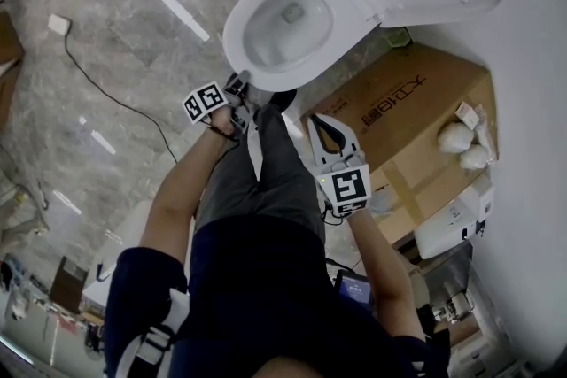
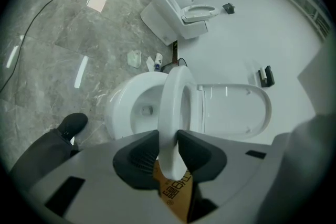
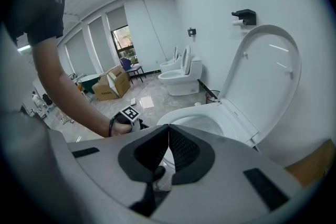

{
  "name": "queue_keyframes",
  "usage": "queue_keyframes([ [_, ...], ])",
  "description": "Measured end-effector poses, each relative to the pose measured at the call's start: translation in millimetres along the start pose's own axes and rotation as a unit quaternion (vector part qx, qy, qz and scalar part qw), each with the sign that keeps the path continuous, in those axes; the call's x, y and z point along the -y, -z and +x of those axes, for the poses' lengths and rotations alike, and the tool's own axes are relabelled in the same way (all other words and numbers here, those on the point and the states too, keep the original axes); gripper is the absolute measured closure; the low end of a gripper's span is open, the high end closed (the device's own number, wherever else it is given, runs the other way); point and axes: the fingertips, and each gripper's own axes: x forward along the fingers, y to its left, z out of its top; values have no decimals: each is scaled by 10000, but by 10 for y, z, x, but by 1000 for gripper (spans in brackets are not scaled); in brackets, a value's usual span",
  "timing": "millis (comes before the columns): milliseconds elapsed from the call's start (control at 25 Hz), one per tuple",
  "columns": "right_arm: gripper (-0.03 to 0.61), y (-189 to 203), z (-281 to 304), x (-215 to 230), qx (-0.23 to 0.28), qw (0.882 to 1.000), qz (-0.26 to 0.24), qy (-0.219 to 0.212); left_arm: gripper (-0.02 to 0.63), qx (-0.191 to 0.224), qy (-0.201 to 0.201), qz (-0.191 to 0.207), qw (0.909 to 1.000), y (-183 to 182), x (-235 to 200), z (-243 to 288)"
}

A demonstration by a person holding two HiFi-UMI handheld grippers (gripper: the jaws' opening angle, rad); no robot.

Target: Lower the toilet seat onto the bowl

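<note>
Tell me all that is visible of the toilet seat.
The toilet seat is a white, glossy oval ring, plastic by its look. It stands partly lowered, seen edge-on between the bowl and the raised lid, not yet flat on the bowl. The left gripper clamps its front edge between its dark jaws.

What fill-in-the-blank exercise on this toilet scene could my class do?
The left hand-held gripper clamps the toilet ___.
The right hand-held gripper's jaws are ___, holding nothing.
The lid is ___, not down.
Beside the bowl lies a cardboard ___.
Missing words: seat; shut; up; box.
</note>
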Motion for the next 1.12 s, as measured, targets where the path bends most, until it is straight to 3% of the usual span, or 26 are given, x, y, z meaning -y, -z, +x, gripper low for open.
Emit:
queue_keyframes([
  [1120, 557, 318, 455, -51, -358, 9986, 244, -309, 472, -86, -412, -150, 9990, -84, -724, 415],
])
